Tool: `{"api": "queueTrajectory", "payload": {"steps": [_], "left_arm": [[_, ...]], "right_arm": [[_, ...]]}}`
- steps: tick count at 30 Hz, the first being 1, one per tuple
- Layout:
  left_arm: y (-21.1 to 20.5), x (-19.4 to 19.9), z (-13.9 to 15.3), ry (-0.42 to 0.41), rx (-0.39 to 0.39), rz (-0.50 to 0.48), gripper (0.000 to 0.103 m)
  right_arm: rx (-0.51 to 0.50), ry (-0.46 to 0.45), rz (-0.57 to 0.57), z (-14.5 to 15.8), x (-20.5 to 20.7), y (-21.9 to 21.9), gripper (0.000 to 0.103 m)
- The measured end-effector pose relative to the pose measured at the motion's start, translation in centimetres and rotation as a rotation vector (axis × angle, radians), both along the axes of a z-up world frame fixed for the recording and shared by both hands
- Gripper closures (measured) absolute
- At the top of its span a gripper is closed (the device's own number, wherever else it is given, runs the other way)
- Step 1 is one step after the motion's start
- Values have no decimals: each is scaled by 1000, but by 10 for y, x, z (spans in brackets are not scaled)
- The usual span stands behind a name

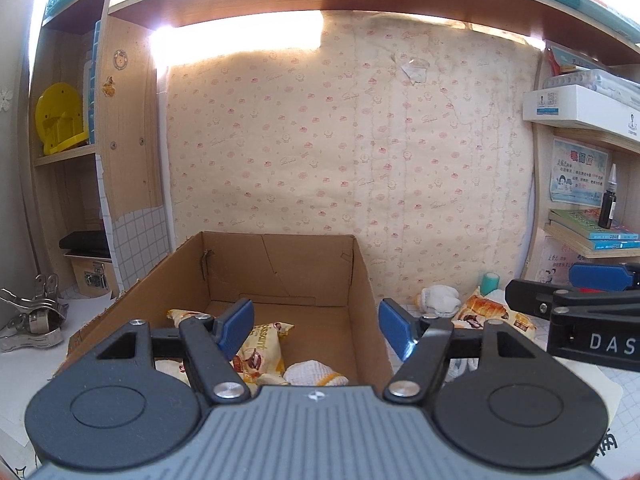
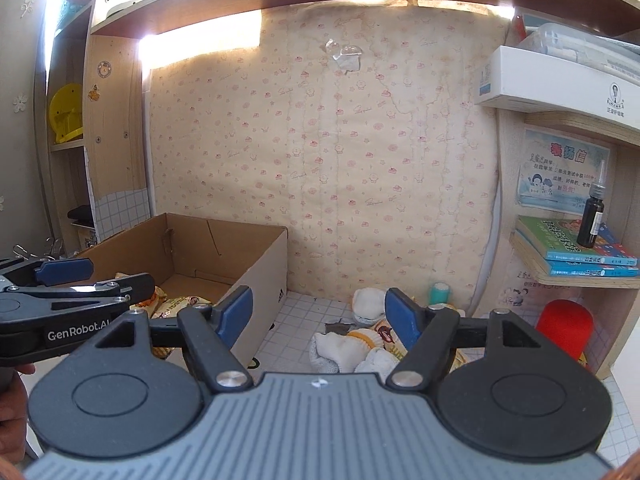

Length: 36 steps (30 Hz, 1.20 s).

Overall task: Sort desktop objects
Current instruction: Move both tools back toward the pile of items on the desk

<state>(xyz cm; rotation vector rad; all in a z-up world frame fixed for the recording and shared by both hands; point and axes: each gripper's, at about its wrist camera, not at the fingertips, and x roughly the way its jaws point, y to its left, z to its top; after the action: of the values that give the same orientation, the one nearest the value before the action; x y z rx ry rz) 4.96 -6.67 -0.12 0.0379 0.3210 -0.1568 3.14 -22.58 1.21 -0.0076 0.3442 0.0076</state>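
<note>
Sorting bench clutter into the open brown cardboard box (image 1: 280,280) — both tools empty.

Left tool (image 1: 316,320) hangs spread apart over the box, snack packets below it; right tool (image 2: 318,314), fingers likewise apart, faces the white socks (image 2: 344,344) and yellow pastry packets (image 2: 386,334) ahead of it — a loose sock may drag its neighbours along.

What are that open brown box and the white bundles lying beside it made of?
The box looks like plain matte corrugated cardboard: brown, with creased flaps and frayed edges. The white bundles seem knitted cotton, perhaps rolled socks or gloves, judging by their ribbed, soft texture.
</note>
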Motion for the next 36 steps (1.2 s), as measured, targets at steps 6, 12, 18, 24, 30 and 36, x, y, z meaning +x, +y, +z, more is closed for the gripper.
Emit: {"api": "queueTrajectory", "payload": {"steps": [6,12,18,24,30,36], "left_arm": [[-20,-11,-3,4,2,-50,31],[-38,-20,-8,11,2,-93,29],[-51,-26,-15,21,-6,-114,28],[-60,-30,-23,31,-2,-130,28],[-64,-33,-33,47,6,-140,26],[-67,-39,-40,34,12,-136,25]], "right_arm": [[12,-4,-36,-2,-13,-17,30],[17,-11,-76,-5,-25,-31,23],[31,-8,-112,-10,-34,-45,21],[36,6,-134,-17,-40,-57,21],[34,28,-149,-26,-44,-64,21],[29,57,-157,-38,-44,-68,21]]}}
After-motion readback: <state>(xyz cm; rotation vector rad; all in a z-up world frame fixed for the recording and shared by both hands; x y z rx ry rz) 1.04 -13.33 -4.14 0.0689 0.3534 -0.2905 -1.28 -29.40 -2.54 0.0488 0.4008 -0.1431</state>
